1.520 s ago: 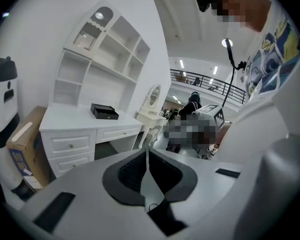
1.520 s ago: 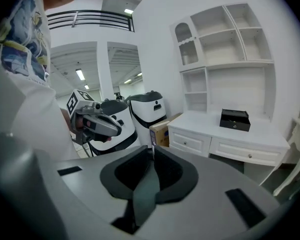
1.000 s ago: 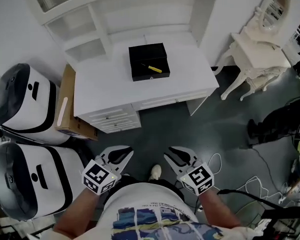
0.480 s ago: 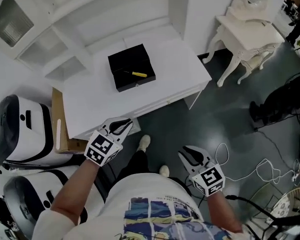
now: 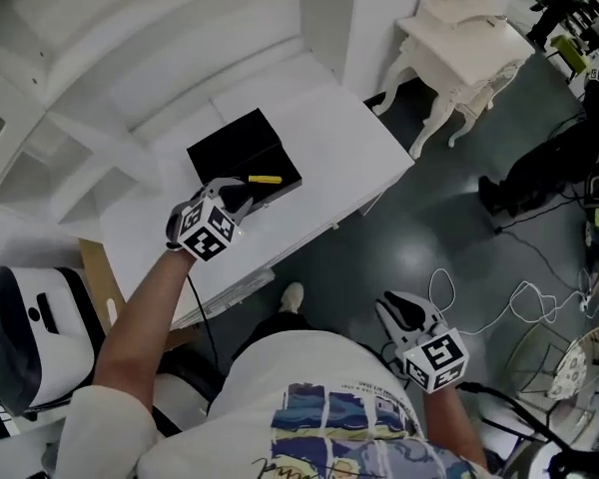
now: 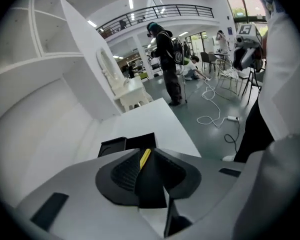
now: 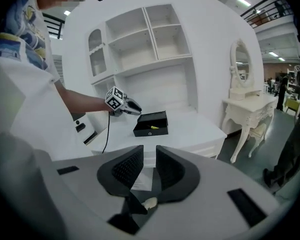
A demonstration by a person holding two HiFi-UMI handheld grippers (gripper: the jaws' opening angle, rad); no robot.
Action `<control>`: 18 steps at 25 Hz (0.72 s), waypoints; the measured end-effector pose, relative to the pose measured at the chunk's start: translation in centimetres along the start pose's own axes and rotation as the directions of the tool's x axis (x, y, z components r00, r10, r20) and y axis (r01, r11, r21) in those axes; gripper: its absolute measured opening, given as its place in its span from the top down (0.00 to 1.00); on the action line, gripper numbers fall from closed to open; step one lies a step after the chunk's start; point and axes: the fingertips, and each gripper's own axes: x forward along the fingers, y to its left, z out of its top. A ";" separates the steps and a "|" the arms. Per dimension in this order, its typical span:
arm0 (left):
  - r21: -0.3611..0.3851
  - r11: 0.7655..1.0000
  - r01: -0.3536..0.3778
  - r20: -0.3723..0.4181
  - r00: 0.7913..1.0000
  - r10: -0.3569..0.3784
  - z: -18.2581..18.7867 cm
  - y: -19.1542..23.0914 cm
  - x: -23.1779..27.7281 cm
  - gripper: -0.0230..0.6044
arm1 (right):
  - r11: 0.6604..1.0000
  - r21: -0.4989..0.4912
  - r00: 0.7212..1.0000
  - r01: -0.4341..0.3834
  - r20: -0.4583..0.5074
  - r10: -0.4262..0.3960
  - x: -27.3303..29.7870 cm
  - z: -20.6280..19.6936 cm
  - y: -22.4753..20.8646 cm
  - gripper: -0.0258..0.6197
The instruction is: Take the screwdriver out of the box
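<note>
An open black box stands on the white desk. In it lies the screwdriver, its yellow handle near the front right edge. My left gripper hovers at the box's front edge, just left of the screwdriver. Its jaws are opening, and nothing is pressed between them. In the left gripper view the yellow handle shows through the narrow gap, beyond the tips. My right gripper hangs low over the floor, far from the desk. Its jaws are closing and hold nothing. The right gripper view shows the box from afar.
Shelves rise behind the desk. A white dressing table stands to the right, and a white-and-black machine to the left. Cables lie on the grey floor. People stand far off in the hall.
My left gripper has swung from beside my body up to the front of the box, and its jaws have parted. The right gripper stayed low and drifted right.
</note>
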 end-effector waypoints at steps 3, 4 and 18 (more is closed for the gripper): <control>0.074 0.993 0.089 -0.049 0.995 -0.085 -1.3 0.9 4.0 0.84 | 0.998 0.045 0.999 0.045 0.002 -0.045 1.0 0.8 0.0 0.81; 0.089 0.989 0.117 -0.063 0.992 -0.112 -1.7 1.0 5.3 0.84 | 0.997 0.050 0.998 0.061 -0.001 -0.061 1.3 1.0 0.0 0.81; 0.186 0.931 0.315 -0.226 0.935 -0.272 -3.9 -0.3 14.8 0.80 | 0.936 0.231 0.964 0.265 -0.031 -0.266 0.7 -1.2 0.7 0.81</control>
